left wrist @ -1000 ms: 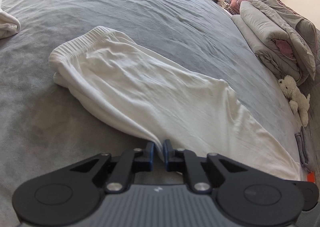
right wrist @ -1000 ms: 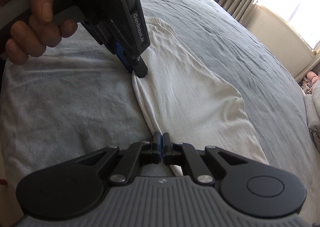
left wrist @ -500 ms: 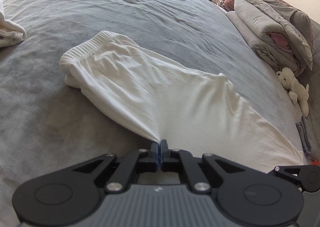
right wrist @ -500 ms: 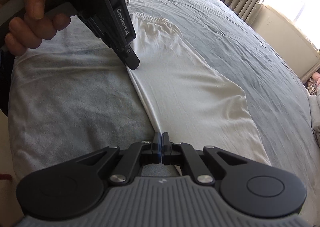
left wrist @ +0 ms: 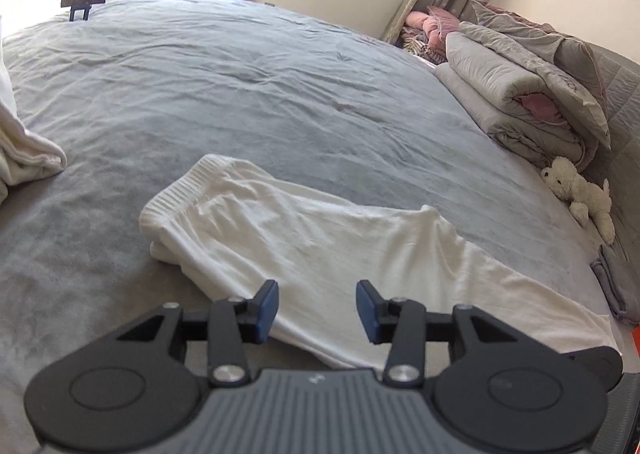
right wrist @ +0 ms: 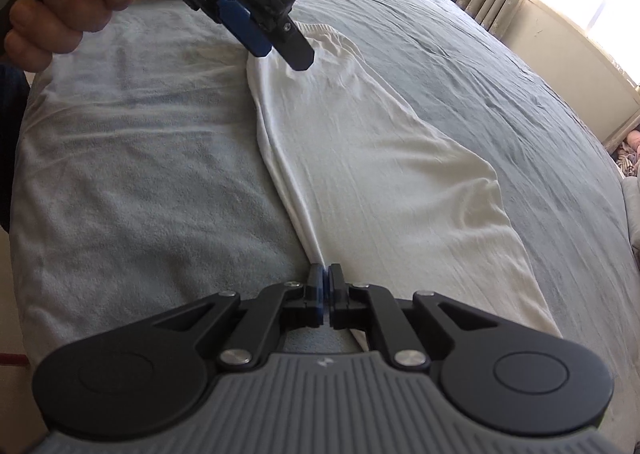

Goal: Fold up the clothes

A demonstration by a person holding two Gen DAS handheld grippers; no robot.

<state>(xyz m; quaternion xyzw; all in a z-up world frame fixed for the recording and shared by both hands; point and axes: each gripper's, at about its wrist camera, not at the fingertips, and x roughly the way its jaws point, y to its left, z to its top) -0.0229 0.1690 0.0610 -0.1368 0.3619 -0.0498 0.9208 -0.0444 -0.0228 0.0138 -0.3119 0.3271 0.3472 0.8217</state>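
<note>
White cotton trousers (left wrist: 320,238) lie folded lengthwise on the grey bedspread (left wrist: 248,94) in our left wrist view, waistband away from us. Our left gripper (left wrist: 317,306) hovers over their near edge, jaws opening, nothing between them. A plush toy (left wrist: 578,190) sits beside rolled duvets (left wrist: 520,94). From our right wrist view, the right gripper (right wrist: 325,286) is opening with the garment's (right wrist: 380,158) creased edge still between its pads. The left gripper (right wrist: 280,42) hangs above the waistband, a hand (right wrist: 60,10) gripping it.
</note>
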